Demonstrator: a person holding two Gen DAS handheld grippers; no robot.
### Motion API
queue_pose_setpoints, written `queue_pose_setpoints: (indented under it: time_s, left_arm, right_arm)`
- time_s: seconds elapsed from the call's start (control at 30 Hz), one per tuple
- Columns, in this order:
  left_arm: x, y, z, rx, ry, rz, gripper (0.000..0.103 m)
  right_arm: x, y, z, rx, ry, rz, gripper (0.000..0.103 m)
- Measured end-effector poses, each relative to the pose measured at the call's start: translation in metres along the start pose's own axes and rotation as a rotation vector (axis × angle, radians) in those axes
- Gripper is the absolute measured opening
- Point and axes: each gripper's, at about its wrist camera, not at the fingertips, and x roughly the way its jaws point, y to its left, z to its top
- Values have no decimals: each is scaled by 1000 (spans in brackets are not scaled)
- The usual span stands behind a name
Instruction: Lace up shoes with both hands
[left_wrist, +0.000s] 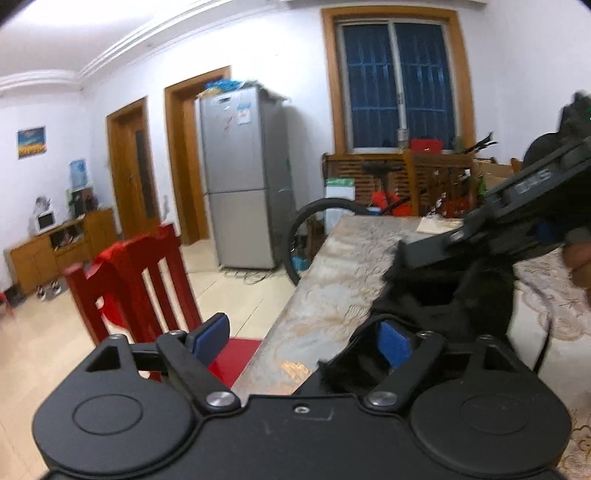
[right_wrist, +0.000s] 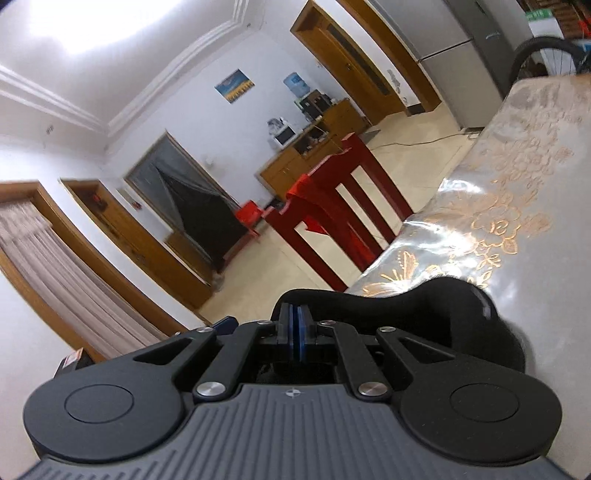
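A black fuzzy shoe (left_wrist: 443, 299) stands on the table with its dark opening facing up. My left gripper (left_wrist: 303, 339) is open wide just in front of the shoe. Its right blue pad (left_wrist: 395, 343) lies against the furry collar and its left pad (left_wrist: 210, 338) hangs past the table edge; nothing is pinched. A thin black lace (left_wrist: 543, 343) trails down the shoe's right side. My right gripper (left_wrist: 410, 254) reaches in from the right to the shoe's far rim, with a hand (left_wrist: 580, 262) behind it. In the right wrist view my right gripper (right_wrist: 297, 332) is shut, pads pressed together over the shoe (right_wrist: 461, 306); no lace shows between them.
The table (left_wrist: 343, 266) wears a glossy floral cloth, and its left edge runs close to the shoe. A red chair (left_wrist: 140, 280) stands beside that edge. Beyond are a grey fridge (left_wrist: 243, 177), a bicycle wheel (left_wrist: 306, 229) and a wooden cabinet (left_wrist: 62, 247).
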Motion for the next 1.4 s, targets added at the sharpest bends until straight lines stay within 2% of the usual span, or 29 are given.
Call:
queue_pose_setpoints:
  time_s: [0.1,0.13,0.17,0.2,0.23,0.33,0.47,0.57,0.7,0.77,0.83,0.9,0.97,1.0,1.03,1.07,1.1,1.13,1.17,1.3,1.33,1.4]
  left_arm:
    - [6,-1,-2,17,23,6,84]
    - [7,0,-3,9,28,4,84]
    - [7,1,-4,-4,34,2,84]
    - [8,3,-5,-16,37,1,84]
    - [8,5,-6,-24,40,3,85]
    - [10,8,-9,-37,49,8,85]
    - [6,9,-7,-43,38,-7,85]
    - [-2,10,-3,-36,25,-38,85]
    - [-10,6,4,25,36,-71,84]
    - [-10,2,7,53,61,-63,84]
    - [-8,-1,12,70,87,-51,84]
    - [-3,-3,16,68,128,-40,84]
    - [3,-2,21,25,190,-36,84]
    - [6,0,24,-7,221,-39,84]
    - [10,4,25,-43,254,-44,84]
    - [14,7,27,-86,288,-51,84]
    - [18,11,28,-124,319,-54,84]
    - [21,14,29,-152,345,-56,84]
    - [22,16,30,-172,362,-61,84]
    - [11,21,45,-209,376,-63,79]
    - [6,21,50,-211,370,-65,78]
    - [-4,22,63,-233,342,-92,78]
  right_arm:
    - [-3,-9,2,64,-8,50,7]
    - [-7,-10,3,75,-19,62,14]
    - [-14,-9,4,70,-46,74,35]
    - [-22,-6,5,50,-73,86,45]
    - [-30,-2,7,23,-100,93,49]
    - [-45,12,9,-76,-140,73,49]
    - [-45,24,5,-182,-98,5,49]
    - [-39,20,6,-188,-48,-34,49]
    - [-35,14,14,-206,-55,-22,50]
    - [-25,20,24,-272,6,0,51]
    - [-4,35,38,-383,123,1,52]
    - [22,50,51,-485,232,-41,52]
    - [52,59,62,-540,367,-106,50]
    - [67,60,66,-553,456,-135,44]
    - [80,60,68,-561,536,-164,20]
    - [87,58,70,-549,584,-190,4]
    - [92,58,75,-509,614,-193,2]
    - [91,61,80,-476,599,-194,2]
    - [85,67,89,-449,547,-188,3]
    - [39,83,137,-141,265,87,3]
    - [30,86,144,-98,215,138,4]
    - [17,90,150,-47,139,187,4]
